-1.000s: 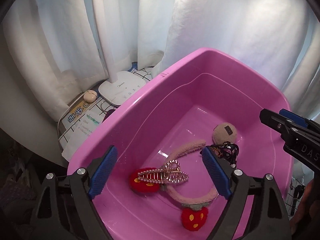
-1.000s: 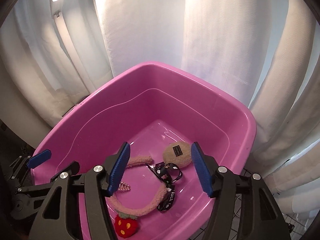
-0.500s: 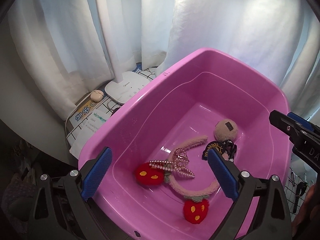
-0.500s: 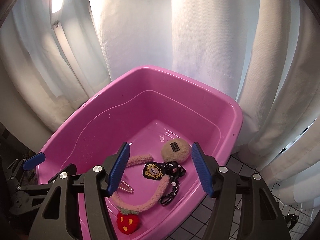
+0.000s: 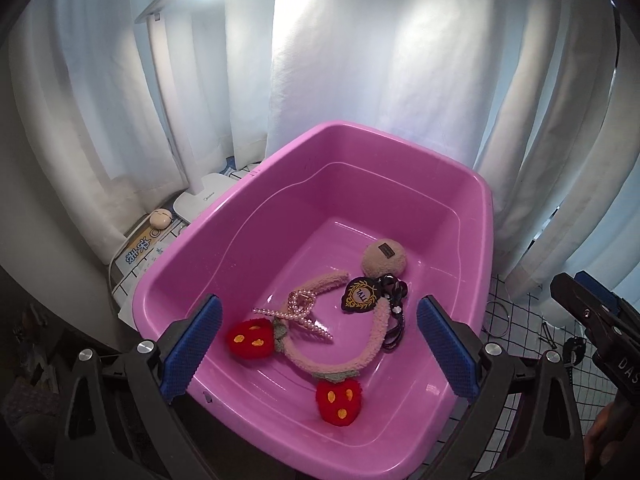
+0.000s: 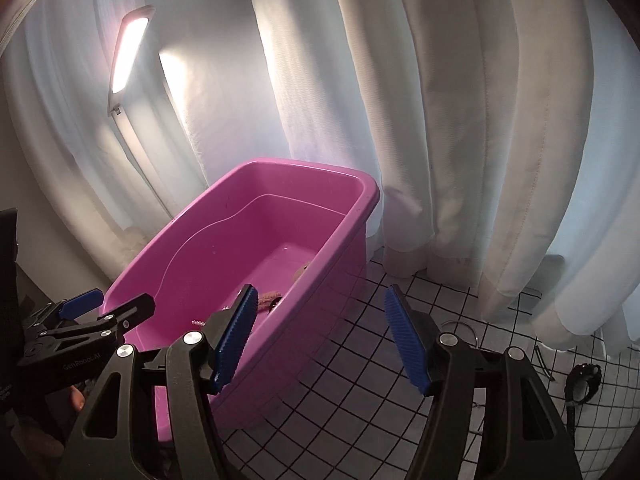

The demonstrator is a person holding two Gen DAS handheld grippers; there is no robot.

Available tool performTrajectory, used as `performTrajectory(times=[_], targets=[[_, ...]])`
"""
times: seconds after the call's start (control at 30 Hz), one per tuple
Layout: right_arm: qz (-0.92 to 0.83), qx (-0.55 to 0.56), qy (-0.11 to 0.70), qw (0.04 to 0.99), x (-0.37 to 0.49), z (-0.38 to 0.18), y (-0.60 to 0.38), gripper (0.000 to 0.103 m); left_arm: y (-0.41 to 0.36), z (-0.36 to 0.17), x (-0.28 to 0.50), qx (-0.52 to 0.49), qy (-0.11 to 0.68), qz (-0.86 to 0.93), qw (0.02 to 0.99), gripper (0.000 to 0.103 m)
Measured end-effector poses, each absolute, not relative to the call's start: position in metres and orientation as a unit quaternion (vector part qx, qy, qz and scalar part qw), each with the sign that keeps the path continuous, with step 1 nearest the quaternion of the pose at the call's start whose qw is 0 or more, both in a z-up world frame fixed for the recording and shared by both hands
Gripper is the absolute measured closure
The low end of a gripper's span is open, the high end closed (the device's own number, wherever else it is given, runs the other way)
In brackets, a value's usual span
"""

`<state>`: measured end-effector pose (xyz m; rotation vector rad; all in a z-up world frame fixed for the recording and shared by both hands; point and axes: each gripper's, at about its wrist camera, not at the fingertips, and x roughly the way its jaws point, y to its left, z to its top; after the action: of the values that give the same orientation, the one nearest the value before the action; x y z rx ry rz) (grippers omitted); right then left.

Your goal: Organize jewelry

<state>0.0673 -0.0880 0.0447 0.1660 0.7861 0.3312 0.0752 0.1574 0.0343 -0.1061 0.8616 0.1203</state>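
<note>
**Two empty grippers, one tub half filled**

Several hair pieces already lie in the pink tub: a fuzzy pink headband with red strawberry ends, a pearl hair claw resting across it, a tan pompom tie and a black ribbon piece with a gold badge. Above them hangs the left gripper, its jaws spread wide with nothing between them. To the right of the tub, the right gripper is about half open and also empty, over the black-gridded white mat.

By the look of it, the step in hand is the fetch of another item. Loose pieces lie on the mat near the white curtain: a thin metal ring, a dark bracelet-like band and a slim pin. The next move calls for lowering the right gripper over one of these and closing low on it, since all sit flat and thin against the mat.
</note>
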Motion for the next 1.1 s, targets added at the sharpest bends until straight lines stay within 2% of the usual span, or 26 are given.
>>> performTrajectory(times=[0.23, 0.53, 0.8, 1.1], targets=[[0.059, 0.095, 0.401, 0.909, 0.003, 0.012, -0.191, 0.036, 0.099, 0.042, 0.060, -0.051, 0.407, -0.023, 0.912, 0.006], [-0.054, 0.144, 0.428, 0.890, -0.042, -0.030, -0.299, 0.036, 0.006, 0.018, 0.057, -0.003, 0.428, -0.111, 0.897, 0.006], [-0.082, 0.167, 0.456, 0.871, -0.042, -0.068, -0.339, 0.034, -0.050, -0.026, 0.077, 0.023, 0.452, -0.145, 0.880, 0.006], [-0.080, 0.191, 0.491, 0.846, -0.004, -0.123, -0.356, 0.034, -0.076, -0.083, 0.115, 0.051, 0.479, -0.129, 0.867, 0.006]])
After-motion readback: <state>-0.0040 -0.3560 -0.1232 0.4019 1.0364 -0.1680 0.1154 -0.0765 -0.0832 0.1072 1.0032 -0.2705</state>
